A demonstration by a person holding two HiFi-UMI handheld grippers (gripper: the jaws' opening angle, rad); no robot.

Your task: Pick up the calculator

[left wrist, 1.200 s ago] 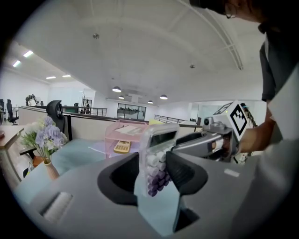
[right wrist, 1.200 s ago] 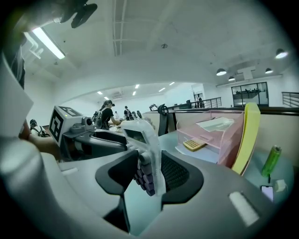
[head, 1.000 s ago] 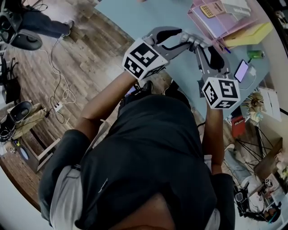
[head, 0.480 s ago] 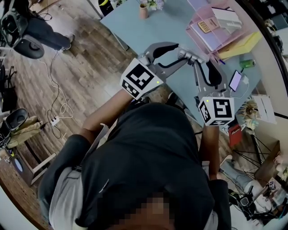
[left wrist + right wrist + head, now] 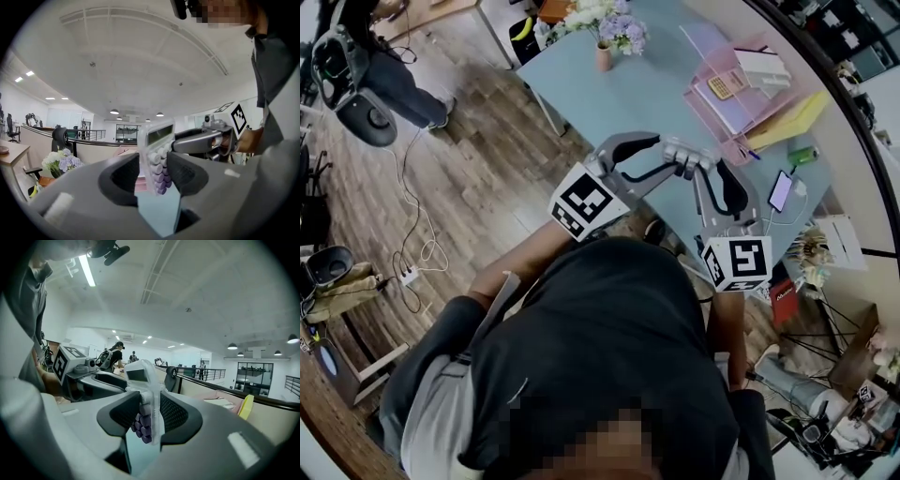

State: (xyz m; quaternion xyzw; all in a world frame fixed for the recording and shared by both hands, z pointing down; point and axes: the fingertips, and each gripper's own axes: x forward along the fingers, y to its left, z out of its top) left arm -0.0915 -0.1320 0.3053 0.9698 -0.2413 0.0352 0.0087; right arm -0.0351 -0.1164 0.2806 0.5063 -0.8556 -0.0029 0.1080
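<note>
A small calculator [image 5: 157,157] with white and purple keys and a clear case hangs in the air, pinched between both grippers. In the left gripper view my left gripper [image 5: 154,174] is shut on one edge of it, keys facing right. In the right gripper view my right gripper [image 5: 149,412] is shut on the same calculator [image 5: 146,397], screen uppermost. From the head view the two sets of jaws meet over the pale blue table [image 5: 647,89], left gripper [image 5: 673,152] and right gripper [image 5: 705,169] tip to tip, and the calculator [image 5: 688,157] is mostly hidden between them.
On the table stand a vase of flowers [image 5: 605,47], a pink tray [image 5: 748,125] holding papers and an orange keypad, a yellow folder [image 5: 795,114], a green item [image 5: 802,155] and a phone [image 5: 779,190]. Cables cross the wooden floor [image 5: 422,202] on the left.
Both grippers have risen together with the calculator held between them. In the head view the table has slid away upward, bringing the flowers into view.
</note>
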